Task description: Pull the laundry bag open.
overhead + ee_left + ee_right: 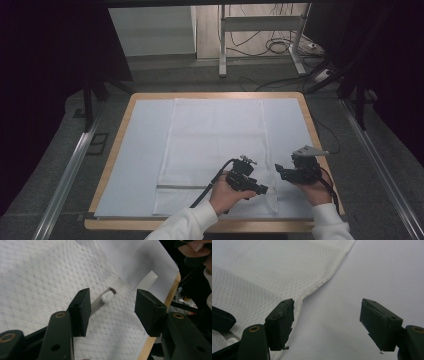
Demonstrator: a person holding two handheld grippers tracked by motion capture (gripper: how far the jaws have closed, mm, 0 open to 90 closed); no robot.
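1. A dim room with dark curtains at both sides holds a wood-edged table (113,150) covered by a pale sheet (132,165); a metal stand and loose cables sit on the floor behind it.
2. A white, waffle-textured rectangular towel (215,145) lies flat along the middle of the sheet, with a woven band running across it near the person's end.
3. The left gripper (262,189) hovers low over the towel's near right part, its jaws spread with nothing between them; a small white tab (107,297) on the band lies in the gap, below the pads and untouched.
4. The right gripper (278,170) sits just off the towel's right edge (322,283), jaws wide apart over bare sheet, one pad above the hem.
5. Risk, as I judge it: the left jaws may close on the tab alone, or snag only the top layer, so the cloth lifts unevenly.
6. The right pads may pinch the sheet along with the hem and drag the covering.
7. With the grippers this close together, they could knock each other while closing.
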